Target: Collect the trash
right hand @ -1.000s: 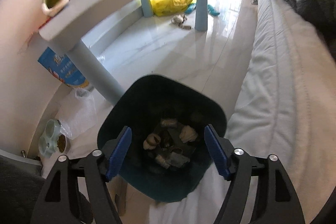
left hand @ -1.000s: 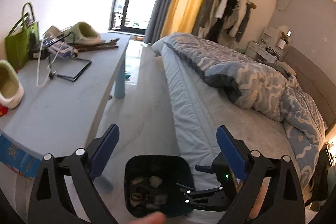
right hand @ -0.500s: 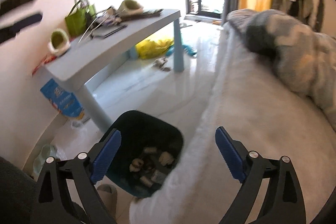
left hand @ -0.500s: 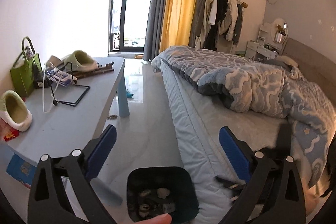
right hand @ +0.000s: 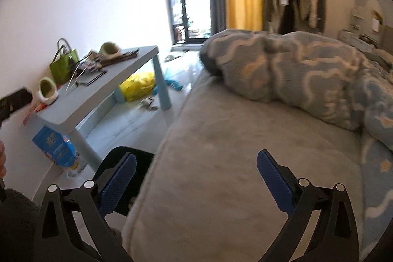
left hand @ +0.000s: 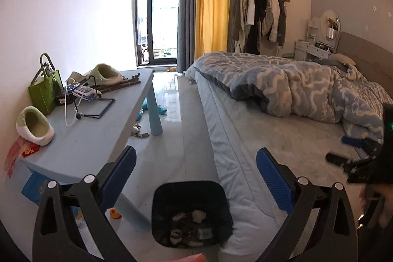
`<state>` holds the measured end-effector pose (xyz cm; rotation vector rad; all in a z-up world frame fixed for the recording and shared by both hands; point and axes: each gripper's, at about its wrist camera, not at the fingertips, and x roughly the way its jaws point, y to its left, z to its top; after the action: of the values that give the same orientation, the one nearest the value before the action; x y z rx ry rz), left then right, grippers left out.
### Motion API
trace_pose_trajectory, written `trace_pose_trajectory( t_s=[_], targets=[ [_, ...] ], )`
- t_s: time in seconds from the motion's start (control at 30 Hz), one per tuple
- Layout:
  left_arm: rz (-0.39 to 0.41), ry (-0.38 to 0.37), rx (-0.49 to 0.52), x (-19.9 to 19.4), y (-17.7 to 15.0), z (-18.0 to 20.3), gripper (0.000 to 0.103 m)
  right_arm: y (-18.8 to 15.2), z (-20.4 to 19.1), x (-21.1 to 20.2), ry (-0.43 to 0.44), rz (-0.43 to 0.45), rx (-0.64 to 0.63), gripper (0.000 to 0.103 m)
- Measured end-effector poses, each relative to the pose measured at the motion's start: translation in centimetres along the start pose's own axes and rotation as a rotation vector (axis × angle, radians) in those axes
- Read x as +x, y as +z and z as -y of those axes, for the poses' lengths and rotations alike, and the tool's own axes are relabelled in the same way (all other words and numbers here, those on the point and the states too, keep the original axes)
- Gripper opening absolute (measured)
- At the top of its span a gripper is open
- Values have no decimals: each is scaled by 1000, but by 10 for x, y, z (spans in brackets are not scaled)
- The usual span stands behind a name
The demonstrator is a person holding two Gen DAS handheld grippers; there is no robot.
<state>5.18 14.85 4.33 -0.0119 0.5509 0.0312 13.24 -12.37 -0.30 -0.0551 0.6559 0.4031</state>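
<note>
A black trash bin [left hand: 191,210] stands on the floor between the blue table and the bed, with several scraps of trash [left hand: 191,225] in its bottom. My left gripper [left hand: 196,178] hangs above it, open, nothing between its blue pads. My right gripper [right hand: 196,182] is above the grey mattress, its jaws still opening wide with nothing between them; the bin [right hand: 122,161] shows only as a dark corner at its left finger. The right gripper also shows at the right edge of the left wrist view [left hand: 353,158]. More litter [left hand: 138,131] lies on the floor by the table leg.
A light blue table [left hand: 98,134] holds two green slippers, a green bag [left hand: 45,90] and cables. The bed [left hand: 270,139] with a bunched blue duvet [left hand: 294,85] fills the right. A yellow bag [right hand: 140,85] lies under the table. A blue packet [right hand: 54,149] leans by the wall.
Both grippers have lifted and pulled back from the bin. The right one swung from over the bin onto the mattress and its jaws spread wider. The bin looks smaller and lower.
</note>
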Motion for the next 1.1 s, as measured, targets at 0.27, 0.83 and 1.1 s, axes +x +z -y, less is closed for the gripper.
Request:
trace_pose_trajectory(
  t_s=[0.27, 0.83, 1.1],
  targets=[
    [-21, 11, 12, -14, -14, 26, 100, -11, 43, -64, -113, 77, 30, 100],
    [2, 25, 37, -44, -49, 47, 100, -60, 83, -174, -250, 160, 142, 100],
    [30, 42, 76, -54, -58, 55, 100, -86, 85, -188, -187, 182, 173, 100]
  ],
)
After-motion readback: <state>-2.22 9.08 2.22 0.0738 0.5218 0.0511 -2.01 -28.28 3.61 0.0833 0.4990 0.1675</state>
